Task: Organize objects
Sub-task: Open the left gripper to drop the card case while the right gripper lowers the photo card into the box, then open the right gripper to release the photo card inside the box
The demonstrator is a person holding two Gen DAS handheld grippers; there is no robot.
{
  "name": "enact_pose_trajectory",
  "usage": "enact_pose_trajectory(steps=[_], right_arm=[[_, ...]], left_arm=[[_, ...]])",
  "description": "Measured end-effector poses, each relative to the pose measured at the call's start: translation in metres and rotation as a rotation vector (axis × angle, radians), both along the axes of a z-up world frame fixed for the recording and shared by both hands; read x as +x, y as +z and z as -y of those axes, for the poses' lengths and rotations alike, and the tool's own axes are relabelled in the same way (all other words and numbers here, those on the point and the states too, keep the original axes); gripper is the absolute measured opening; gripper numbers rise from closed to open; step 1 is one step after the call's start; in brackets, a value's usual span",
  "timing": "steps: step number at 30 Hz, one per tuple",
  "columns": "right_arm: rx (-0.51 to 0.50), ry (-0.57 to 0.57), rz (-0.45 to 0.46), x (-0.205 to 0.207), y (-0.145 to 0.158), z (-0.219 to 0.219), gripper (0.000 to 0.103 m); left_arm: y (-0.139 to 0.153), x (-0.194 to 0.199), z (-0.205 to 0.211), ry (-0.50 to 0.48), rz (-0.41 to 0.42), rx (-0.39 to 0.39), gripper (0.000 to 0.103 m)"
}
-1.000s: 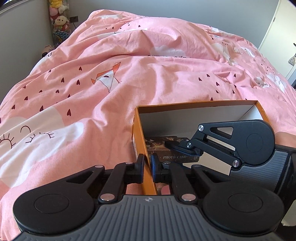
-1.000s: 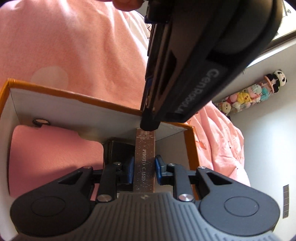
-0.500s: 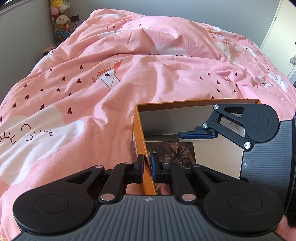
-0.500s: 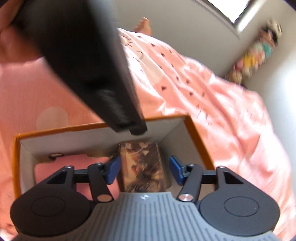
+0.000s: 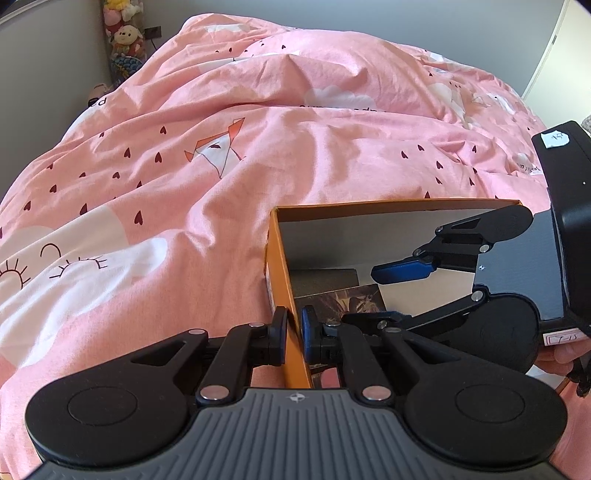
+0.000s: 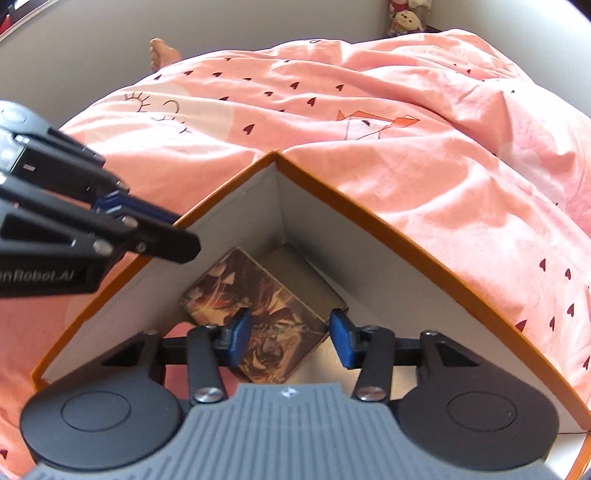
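Note:
An orange cardboard box (image 5: 388,206) (image 6: 369,206) with white inner walls sits on the bed. My left gripper (image 5: 293,336) (image 6: 177,232) is shut on its left wall. A brown illustrated photo card box (image 5: 343,299) (image 6: 258,302) lies flat on the floor of the orange box, beside a darker flat item (image 6: 306,277). My right gripper (image 6: 290,338) (image 5: 388,293) hovers just above the card box. Its jaws are closing, apart from the card box, with nothing pressed between the blue pads (image 6: 240,334).
A rumpled pink duvet (image 5: 221,147) with hearts and clouds surrounds the box. Plush toys (image 5: 123,33) stand in the far corner by the wall. A person's bare foot (image 6: 160,51) shows beyond the bed. A pale door (image 5: 554,44) is at the far right.
My right gripper let go of the photo card box, which went from standing on edge to lying flat. The gripper rolled and drew back. My left gripper kept its hold on the wall.

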State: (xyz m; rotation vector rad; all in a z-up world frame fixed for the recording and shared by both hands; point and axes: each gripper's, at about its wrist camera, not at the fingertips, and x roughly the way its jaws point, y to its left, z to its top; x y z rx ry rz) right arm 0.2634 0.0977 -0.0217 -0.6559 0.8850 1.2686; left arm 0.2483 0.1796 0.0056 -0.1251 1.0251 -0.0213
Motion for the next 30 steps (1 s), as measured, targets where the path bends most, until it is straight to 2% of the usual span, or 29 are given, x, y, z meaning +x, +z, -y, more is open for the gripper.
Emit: enact_pose_trajectory(steps=[2,5,10,14,19,23,26,30], right_arm=[[0.012,-0.019,-0.001,0.0,0.002,0.003,0.05],[0.026,-0.069,-0.052,0.016,0.001,0.006,0.066],[-0.04,-0.226,-0.276,0.034,-0.015,0.016,0.062],[-0.026,-0.284,-0.372,0.029,-0.024,0.032,0.061],[-0.036,-0.345,-0.367,0.017,-0.033,0.03,0.056],[-0.009,-0.445,-0.447,0.017,-0.038,0.023,0.051],[0.021,-0.49,-0.401,0.015,-0.034,0.021,0.05],[0.044,-0.516,-0.399,0.023,-0.035,0.017,0.05]], left_arm=[[0.0,-0.001,-0.002,0.001,0.001,-0.009,0.01],[-0.002,-0.001,-0.004,0.001,-0.002,-0.022,0.01],[-0.002,-0.001,-0.004,0.008,-0.001,-0.03,0.01],[-0.003,-0.003,-0.004,0.003,-0.003,-0.031,0.01],[-0.003,-0.003,-0.002,0.007,-0.004,-0.021,0.01],[-0.003,-0.002,-0.002,0.011,-0.005,-0.018,0.01],[-0.002,-0.002,-0.003,0.015,0.003,-0.023,0.01],[-0.002,0.0,-0.004,0.017,0.006,-0.026,0.01]])
